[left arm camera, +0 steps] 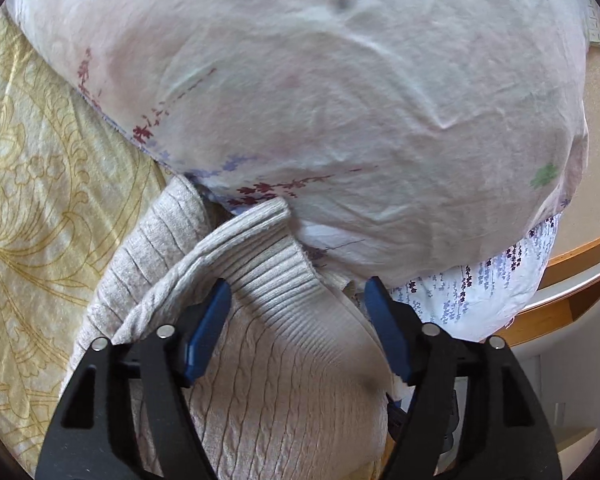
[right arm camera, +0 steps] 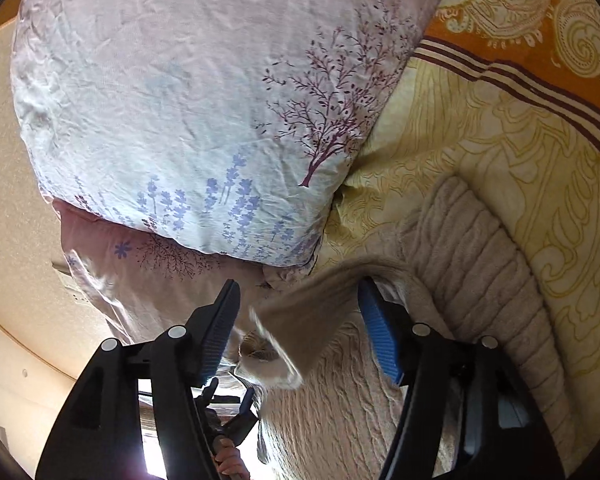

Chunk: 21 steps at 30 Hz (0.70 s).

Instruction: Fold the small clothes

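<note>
A beige cable-knit sweater (left arm camera: 284, 364) lies on a yellow patterned bedsheet (left arm camera: 40, 184). My left gripper (left arm camera: 298, 312) is open, its blue pads either side of the sweater's ribbed cuff (left arm camera: 268, 264), not pinching it. In the right wrist view the same sweater (right arm camera: 380, 392) shows, with a ribbed band (right arm camera: 480, 256) curving to the right. My right gripper (right arm camera: 298, 320) is open around a raised, blurred flap of the sweater (right arm camera: 300, 320).
A big white pillow with purple and maroon flower print (left arm camera: 340, 100) lies just ahead of both grippers, also in the right wrist view (right arm camera: 180, 100). An orange paisley blanket (right arm camera: 540, 20) lies beyond. A wooden bed edge (left arm camera: 572, 280) is at the right.
</note>
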### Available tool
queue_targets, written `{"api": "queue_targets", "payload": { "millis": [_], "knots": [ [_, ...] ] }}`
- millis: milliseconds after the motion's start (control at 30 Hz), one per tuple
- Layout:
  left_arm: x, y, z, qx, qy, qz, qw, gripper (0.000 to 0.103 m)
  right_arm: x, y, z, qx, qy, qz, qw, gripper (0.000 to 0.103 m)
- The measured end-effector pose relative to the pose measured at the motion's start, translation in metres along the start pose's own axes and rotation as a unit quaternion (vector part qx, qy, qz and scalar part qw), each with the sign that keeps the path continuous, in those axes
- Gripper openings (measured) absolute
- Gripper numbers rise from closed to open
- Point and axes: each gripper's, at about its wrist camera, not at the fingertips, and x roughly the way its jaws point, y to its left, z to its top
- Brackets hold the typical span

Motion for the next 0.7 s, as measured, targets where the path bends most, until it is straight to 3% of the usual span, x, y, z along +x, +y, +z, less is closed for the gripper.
{"api": "queue_targets", "payload": {
  "millis": [167,367,567,700],
  "knots": [
    [-0.030,-0.008,-0.001,0.044,-0.013,0.029,0.9985,0.078,-0.028,0.018,-0.001,-0.043,-0.027,-0.016,0.999,0.063],
    [-0.072,0.004,-0.012,0.101,-0.032,0.100,0.9894,0.076,-0.054,0.027,-0.010,-0.142,-0.018,-0.123,0.982,0.063],
    [-0.082,0.013,-0.032,0.166,-0.012,0.154,0.9739,0.069,-0.050,0.005,-0.032,-0.180,0.025,-0.177,0.967,0.056],
    [-0.071,0.007,-0.048,0.216,0.013,0.183,0.9590,0.060,-0.040,0.004,-0.041,-0.206,0.030,-0.214,0.954,0.050]
  ]
}}
